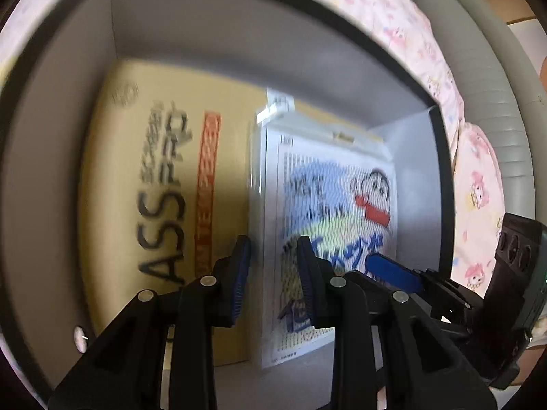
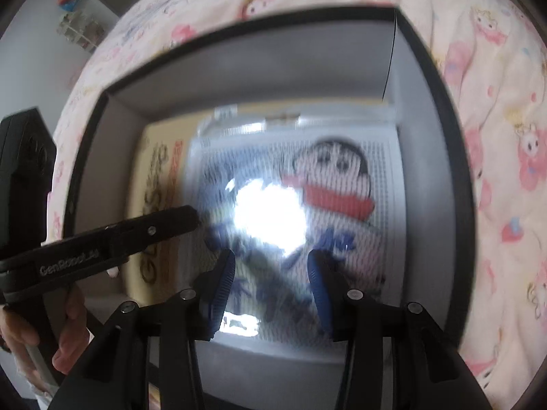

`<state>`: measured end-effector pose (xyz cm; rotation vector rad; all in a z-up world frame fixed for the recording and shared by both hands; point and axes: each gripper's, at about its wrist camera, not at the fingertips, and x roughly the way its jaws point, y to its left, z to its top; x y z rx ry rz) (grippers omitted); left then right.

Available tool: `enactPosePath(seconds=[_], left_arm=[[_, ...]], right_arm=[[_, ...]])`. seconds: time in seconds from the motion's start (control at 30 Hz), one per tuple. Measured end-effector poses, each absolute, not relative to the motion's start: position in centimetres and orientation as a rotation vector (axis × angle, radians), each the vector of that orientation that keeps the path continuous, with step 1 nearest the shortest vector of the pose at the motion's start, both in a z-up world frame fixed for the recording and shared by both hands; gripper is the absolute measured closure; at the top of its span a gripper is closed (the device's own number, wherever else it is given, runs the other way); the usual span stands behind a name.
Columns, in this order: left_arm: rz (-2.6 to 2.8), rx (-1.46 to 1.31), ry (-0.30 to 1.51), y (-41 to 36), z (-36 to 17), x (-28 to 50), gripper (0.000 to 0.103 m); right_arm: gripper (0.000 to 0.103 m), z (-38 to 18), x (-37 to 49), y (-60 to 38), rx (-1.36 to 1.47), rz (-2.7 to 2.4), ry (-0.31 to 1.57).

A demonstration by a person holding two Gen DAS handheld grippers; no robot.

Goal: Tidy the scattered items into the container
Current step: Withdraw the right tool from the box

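A grey box with a dark rim (image 1: 403, 68) (image 2: 441, 109) sits on the bed. Inside lie a tan carton with black lettering (image 1: 143, 184) (image 2: 154, 184) and, partly over it, a clear packet with a cartoon boy in a red scarf (image 1: 338, 205) (image 2: 335, 177). My left gripper (image 1: 273, 273) hovers open and empty above the carton and packet edge. My right gripper (image 2: 270, 283) hovers open and empty above the packet. Each gripper shows in the other's view: the right one (image 1: 393, 271), the left one (image 2: 136, 229).
Pink cartoon-print bedding (image 1: 475, 177) (image 2: 506, 157) surrounds the box. A grey ribbed cushion (image 1: 489, 78) lies at the far right. A person's hand (image 2: 68, 328) holds the left tool. A shelf with small items (image 2: 78, 24) stands on the far wall.
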<state>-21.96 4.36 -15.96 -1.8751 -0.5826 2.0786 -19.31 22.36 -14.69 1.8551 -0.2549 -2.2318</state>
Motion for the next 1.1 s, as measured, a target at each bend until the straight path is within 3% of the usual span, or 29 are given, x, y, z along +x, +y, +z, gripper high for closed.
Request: enactPosePath(seconds=[0.1,0.27,0.43,0.67,1.1], left_arm=[[2.058,-1.869,-0.58,4.4,-15.7,-21.8,0.068],[2.141,-1.765,-0.545,3.6,-13.5,-20.0,0.067],[2.254,-1.6,-0.492,2.9,-9.4,-16.8,0.054],[2.338,-1.451,-0.443,1.3,-6.4,-12.7,0.047],[2.395,-1.338,-0.463,-2.9,-3.4,-6.3,0.044]], right_arm=[[0.063,-14.8,-18.6,22.3,1.853,-2.244,-0.256],[0.063,-14.5,-16.9,22.0,1.816,-2.318,-0.25],[0.063,-11.5,-14.5,21.3,1.684,-2.472,-0.207],[0.063,-7.9,-11.2,17.8,1.54,-2.479,-0.189],[0.061,-5.5,-6.3,12.5,1.489,-2.463,-0.186]])
